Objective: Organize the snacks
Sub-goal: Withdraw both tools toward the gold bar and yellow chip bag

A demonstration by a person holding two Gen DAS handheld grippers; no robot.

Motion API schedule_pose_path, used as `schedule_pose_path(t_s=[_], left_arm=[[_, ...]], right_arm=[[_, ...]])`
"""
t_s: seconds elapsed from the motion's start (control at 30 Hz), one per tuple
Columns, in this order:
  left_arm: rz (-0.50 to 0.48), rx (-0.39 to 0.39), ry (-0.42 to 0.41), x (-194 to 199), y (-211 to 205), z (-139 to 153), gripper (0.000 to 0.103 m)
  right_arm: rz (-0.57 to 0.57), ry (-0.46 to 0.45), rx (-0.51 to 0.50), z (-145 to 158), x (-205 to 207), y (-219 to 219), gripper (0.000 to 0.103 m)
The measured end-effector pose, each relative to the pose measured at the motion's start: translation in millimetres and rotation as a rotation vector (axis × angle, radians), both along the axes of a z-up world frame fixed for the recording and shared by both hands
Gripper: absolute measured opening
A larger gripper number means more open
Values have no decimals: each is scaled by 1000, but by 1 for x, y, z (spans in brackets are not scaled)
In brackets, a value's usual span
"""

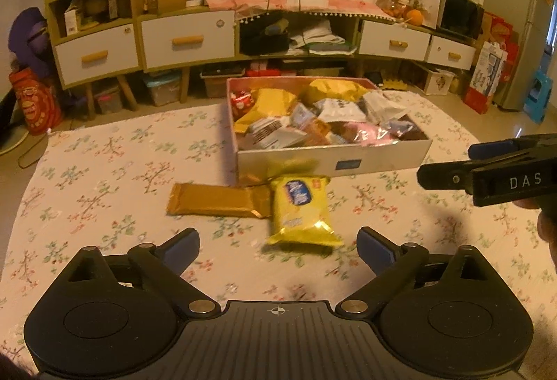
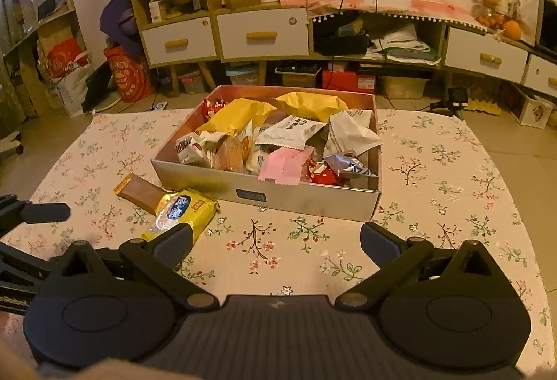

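**Left wrist view: both tools released over loose snacks**

Left gripper (image 1: 278,246) angles down at the floral tabletop (image 1: 104,178), its fingers spread wide and empty, a yellow snack packet (image 1: 301,211) lying just ahead between them. A gold wrapper bar (image 1: 216,200) touches that packet's left side. The right gripper (image 2: 275,246) is likewise released, holding nothing. Behind both snacks stands the open box (image 2: 306,200), heaped with mixed packets.

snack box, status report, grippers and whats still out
Left gripper and right gripper open, empty. Yellow packet and brown bar lie outside the full snack box. Nothing blocking them.
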State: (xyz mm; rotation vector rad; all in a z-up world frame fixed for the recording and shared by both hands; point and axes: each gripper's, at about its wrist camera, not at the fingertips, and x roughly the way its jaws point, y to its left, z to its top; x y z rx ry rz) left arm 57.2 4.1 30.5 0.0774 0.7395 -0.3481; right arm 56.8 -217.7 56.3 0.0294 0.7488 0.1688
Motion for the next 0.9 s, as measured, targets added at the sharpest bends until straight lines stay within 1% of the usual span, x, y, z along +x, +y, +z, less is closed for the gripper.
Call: schedule_pose_path(t_s=[0.17,0.37,0.5,0.57,0.73,0.83,0.9], left_arm=[[-21,19,-2,0,13,-13,99],[-60,54,-7,3,28,-31,99],[-75,49,3,11,32,-38,98],[-82,62,-7,16,30,-39,98],[-142,142,-43,38,30,-44,98],[-197,132,-59,52,38,-45,98],[-246,111,-68,62,44,-46,98]], right_arm=[[29,-16,-24,-10,-1,9,103],[106,-26,-65,-19,-1,27,103],[127,-17,-82,-23,7,38,103],[124,-8,-77,-24,14,44,103],[98,30,-31,-26,28,55,103],[97,46,-15,-28,33,66,102],[106,48,-20,-29,34,73,102]])
